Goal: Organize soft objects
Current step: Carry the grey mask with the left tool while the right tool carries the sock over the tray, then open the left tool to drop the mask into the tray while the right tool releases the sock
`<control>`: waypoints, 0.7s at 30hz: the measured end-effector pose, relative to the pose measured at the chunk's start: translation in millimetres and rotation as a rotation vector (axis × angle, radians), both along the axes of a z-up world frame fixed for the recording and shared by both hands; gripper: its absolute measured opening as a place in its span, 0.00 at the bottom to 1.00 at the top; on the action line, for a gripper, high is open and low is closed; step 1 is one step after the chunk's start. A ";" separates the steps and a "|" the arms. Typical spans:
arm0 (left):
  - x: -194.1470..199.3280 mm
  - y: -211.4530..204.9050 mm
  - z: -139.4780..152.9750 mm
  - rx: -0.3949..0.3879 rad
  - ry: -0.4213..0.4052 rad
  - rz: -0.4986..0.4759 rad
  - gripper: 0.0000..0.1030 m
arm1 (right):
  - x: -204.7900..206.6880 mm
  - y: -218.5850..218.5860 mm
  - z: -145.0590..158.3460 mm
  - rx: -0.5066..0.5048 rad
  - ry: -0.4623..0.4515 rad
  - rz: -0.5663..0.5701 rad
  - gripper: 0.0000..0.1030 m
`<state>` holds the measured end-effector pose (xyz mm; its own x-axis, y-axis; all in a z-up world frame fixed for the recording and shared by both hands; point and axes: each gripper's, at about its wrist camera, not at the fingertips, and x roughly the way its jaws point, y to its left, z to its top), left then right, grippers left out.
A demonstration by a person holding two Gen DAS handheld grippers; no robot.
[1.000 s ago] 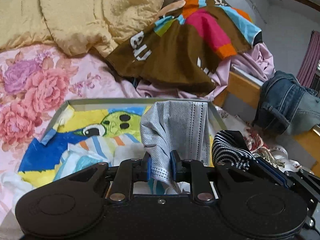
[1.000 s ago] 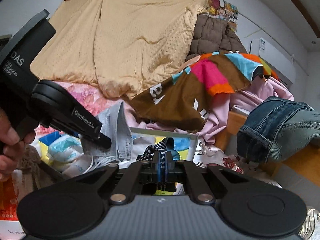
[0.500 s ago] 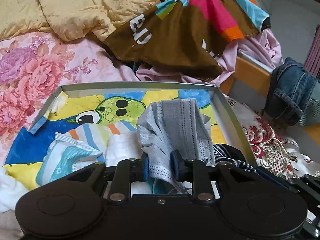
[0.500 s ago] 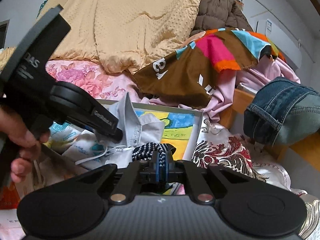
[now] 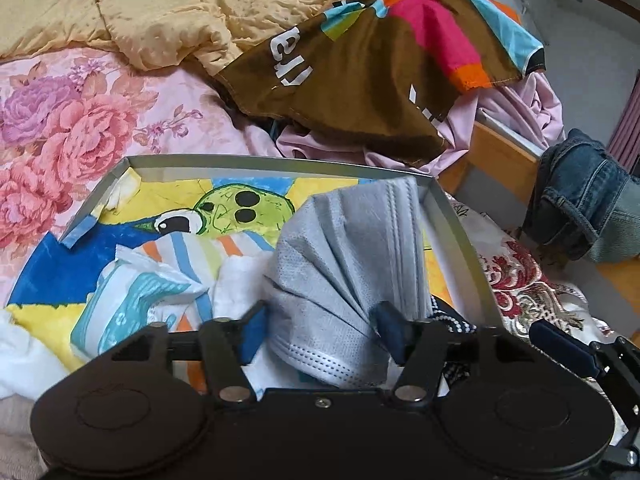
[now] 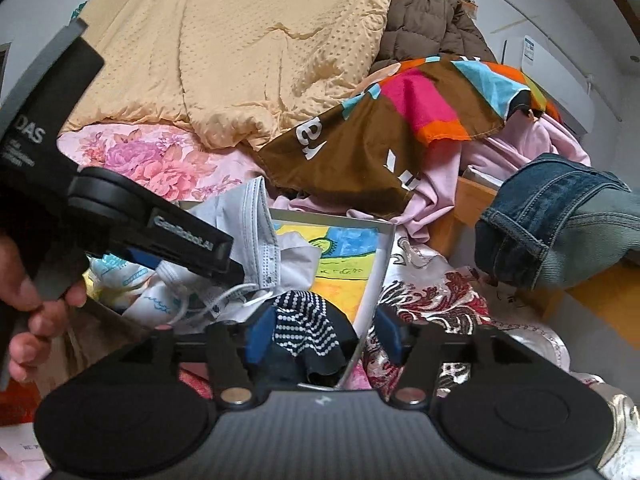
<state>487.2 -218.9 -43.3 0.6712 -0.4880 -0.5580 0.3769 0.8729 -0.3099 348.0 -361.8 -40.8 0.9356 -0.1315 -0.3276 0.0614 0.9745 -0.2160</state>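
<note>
A shallow grey-rimmed tray (image 5: pixel 280 160) with a cartoon picture on its floor lies on the bed. My left gripper (image 5: pixel 324 332) hovers over its near right part and its jaws are opening. A grey face mask (image 5: pixel 352 264) stands crumpled between the blue pads, which no longer pinch it. In the right wrist view my right gripper (image 6: pixel 324 338) is also opening at the tray's near right corner (image 6: pixel 384 256). A dark cloth with white dots (image 6: pixel 304 332) lies loose between its pads. The mask (image 6: pixel 260 232) shows there beside the left gripper's finger (image 6: pixel 192 244).
A teal-and-white packet (image 5: pixel 136 300) and white cloth lie in the tray's left half. A yellow blanket (image 5: pixel 180 12), a brown multicoloured garment (image 5: pixel 360 80) and a pink floral sheet (image 5: pixel 80 128) lie behind. Jeans (image 6: pixel 560 216) hang on the wooden bed edge at right.
Both grippers went from shut to open. The left let go of the grey mask and the right let go of the dotted cloth; both items now rest in the tray.
</note>
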 end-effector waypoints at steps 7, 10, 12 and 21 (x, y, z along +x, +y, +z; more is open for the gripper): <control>-14.6 10.1 15.3 0.000 -0.022 -0.001 0.80 | -17.2 -1.1 13.3 0.040 -0.053 -0.041 0.85; -27.1 18.0 24.9 0.011 -0.058 -0.006 0.87 | -27.5 -1.7 22.4 0.079 -0.086 -0.059 0.89; -37.7 24.9 31.4 0.011 -0.092 0.003 0.92 | -35.5 -2.1 28.6 0.094 -0.109 -0.070 0.92; -93.3 62.2 62.3 -0.035 -0.211 0.041 0.99 | -82.7 2.6 57.6 0.148 -0.216 -0.089 1.00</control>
